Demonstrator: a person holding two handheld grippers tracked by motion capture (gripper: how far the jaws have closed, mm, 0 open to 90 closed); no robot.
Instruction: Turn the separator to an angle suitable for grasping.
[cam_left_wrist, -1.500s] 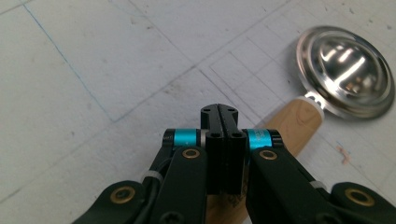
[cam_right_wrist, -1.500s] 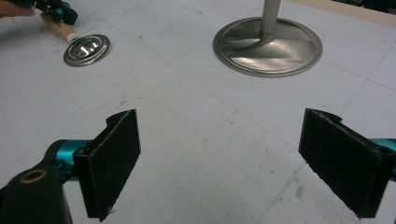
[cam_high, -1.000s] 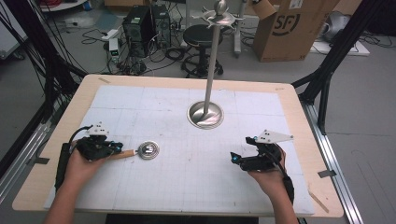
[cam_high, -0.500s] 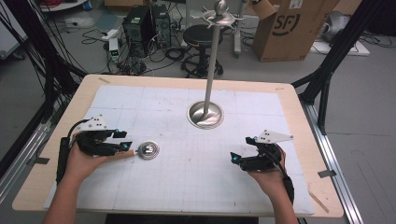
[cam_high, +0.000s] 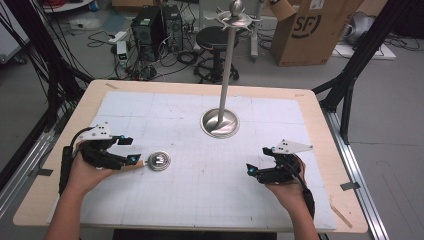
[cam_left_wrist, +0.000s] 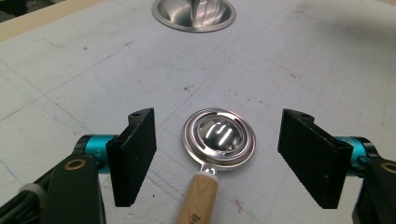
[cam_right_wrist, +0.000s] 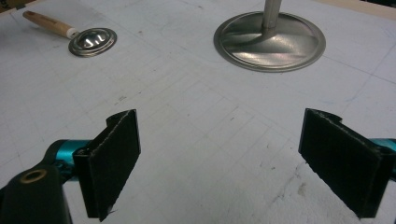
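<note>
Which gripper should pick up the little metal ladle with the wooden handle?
Probably left. The left gripper is open with the ladle lying between its jaws, wooden handle towards it. The right gripper sits apart, across the mat.

My left gripper (cam_high: 131, 156) now sits a little farther from me and higher over the mat than a second ago, its grey plate lifted into plainer sight. Its jaws stand wide apart on either side of the wooden handle (cam_left_wrist: 197, 198) of the small metal strainer (cam_left_wrist: 219, 136), touching neither.
</note>
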